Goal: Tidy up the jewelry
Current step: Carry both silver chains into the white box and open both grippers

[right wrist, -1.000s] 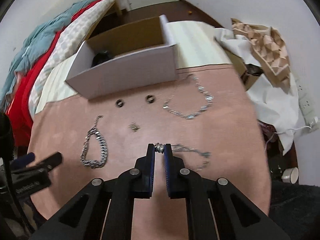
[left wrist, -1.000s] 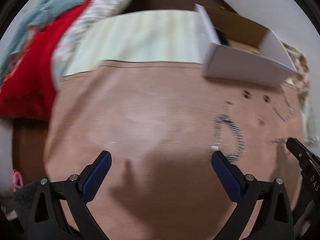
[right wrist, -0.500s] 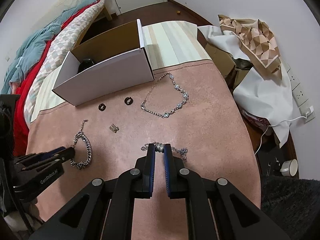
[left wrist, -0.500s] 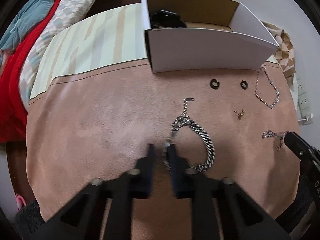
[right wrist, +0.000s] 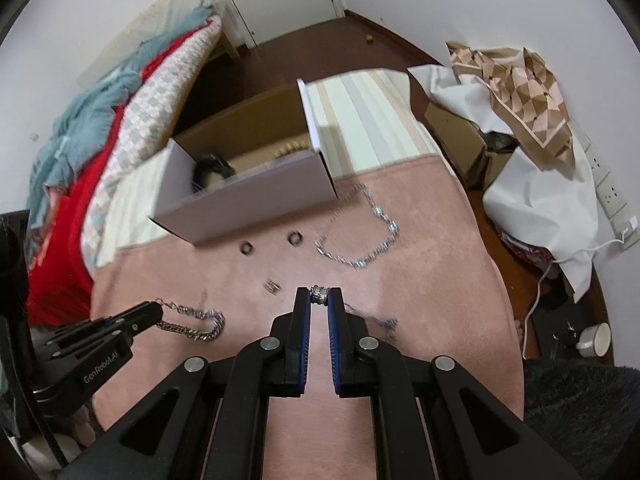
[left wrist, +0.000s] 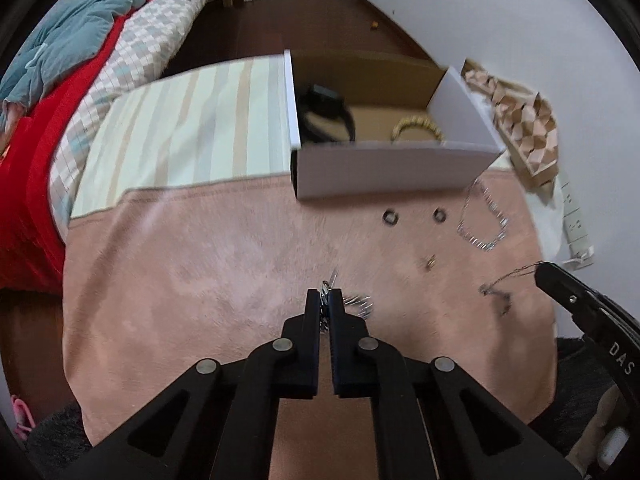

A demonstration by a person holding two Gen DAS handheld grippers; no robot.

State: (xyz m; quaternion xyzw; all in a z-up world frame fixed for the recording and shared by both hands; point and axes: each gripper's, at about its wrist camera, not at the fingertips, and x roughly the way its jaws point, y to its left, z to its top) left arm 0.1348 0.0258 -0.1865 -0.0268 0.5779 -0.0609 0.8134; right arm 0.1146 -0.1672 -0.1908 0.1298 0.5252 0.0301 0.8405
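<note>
1. The heavy curb-chain bracelet [right wrist: 192, 322] is pinched at one end by the left gripper [left wrist: 325, 296], whose jaws are closed on it; the rest of the chain trails onto the pink blanket [right wrist: 420, 248] toward its near edge, its long axis running roughly across the view from the gripper tip.
2. The right gripper [right wrist: 320, 294] is clamped on a thin silver bracelet [right wrist: 372, 322] at a small beaded section; the fine chain droops behind its right finger onto the blanket.
3. The white cardboard box [right wrist: 248, 208] sits at the blanket's far edge, straight ahead of both grippers, already holding a black item [right wrist: 210, 168] and a gold bangle [left wrist: 418, 126].
4. Between grippers and box lie two dark rings [right wrist: 270, 243], a small earring [right wrist: 272, 286] and a long silver necklace [right wrist: 360, 240].
5. Judgement: both held chains likely go forward into the box; neither hand looks clearly nearer, and the dangling tails must clear the near wall.
</note>
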